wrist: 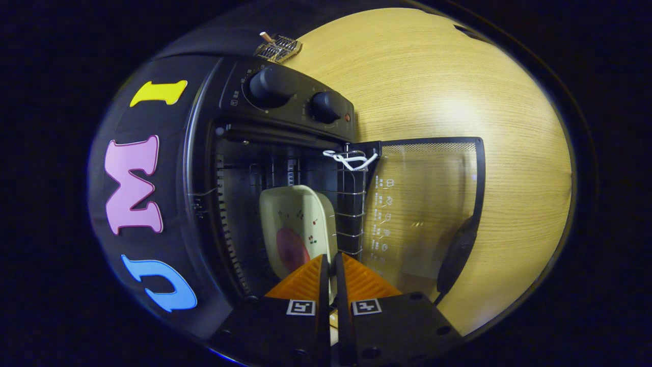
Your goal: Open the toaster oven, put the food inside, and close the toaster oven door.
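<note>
Your gripper at bottom centre is clamped on the rim of the plate, which carries the pink food inside the toaster oven. Its glass door hangs open to the right over the wooden table.

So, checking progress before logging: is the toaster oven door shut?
No: the toaster oven door hangs open while the hand-held gripper grips the plate.

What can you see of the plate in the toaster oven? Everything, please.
The plate is cream, rounded-rectangular, with small printed motifs and what looks like a pink slice of food on it. It sits inside the open toaster oven, seemingly on its wire rack. The gripper has its orange fingers nearly closed on the plate's near rim.
</note>
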`<state>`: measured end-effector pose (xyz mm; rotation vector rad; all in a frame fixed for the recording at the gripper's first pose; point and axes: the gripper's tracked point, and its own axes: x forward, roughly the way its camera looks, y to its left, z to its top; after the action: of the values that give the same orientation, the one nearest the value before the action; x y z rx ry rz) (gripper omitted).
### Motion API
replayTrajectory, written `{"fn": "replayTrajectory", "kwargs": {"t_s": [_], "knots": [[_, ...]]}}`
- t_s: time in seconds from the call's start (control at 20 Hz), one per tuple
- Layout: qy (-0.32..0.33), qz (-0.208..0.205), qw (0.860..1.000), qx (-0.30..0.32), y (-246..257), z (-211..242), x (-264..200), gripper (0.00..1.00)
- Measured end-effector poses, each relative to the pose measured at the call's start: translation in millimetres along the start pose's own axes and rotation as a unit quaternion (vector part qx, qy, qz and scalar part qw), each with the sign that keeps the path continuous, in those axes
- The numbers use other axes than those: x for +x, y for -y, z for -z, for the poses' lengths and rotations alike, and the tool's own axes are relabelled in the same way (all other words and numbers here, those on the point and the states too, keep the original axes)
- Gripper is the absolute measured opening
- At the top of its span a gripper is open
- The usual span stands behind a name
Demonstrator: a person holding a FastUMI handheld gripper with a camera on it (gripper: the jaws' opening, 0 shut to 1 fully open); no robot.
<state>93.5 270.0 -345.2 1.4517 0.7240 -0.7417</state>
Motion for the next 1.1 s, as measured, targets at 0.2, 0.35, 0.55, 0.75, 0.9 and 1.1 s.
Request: {"fn": "replayTrajectory", "kwargs": {"t_s": [0.2, 0.35, 0.55, 0.75, 0.9, 1.1], "knots": [[-0.025, -0.018, 1.000, -0.003, -6, 9, 0, 0.21], [-0.042, -0.043, 0.998, -0.007, -12, 15, -8, 0.58], [-0.084, -0.037, 0.994, -0.065, 3, 29, -30, 0.98], [-0.114, -0.029, 0.971, -0.208, 31, 35, -62, 0.99], [-0.093, -0.028, 0.930, -0.354, 50, 19, -80, 0.99], [-0.083, -0.030, 0.829, -0.553, 80, 5, -103, 0.99]]}}
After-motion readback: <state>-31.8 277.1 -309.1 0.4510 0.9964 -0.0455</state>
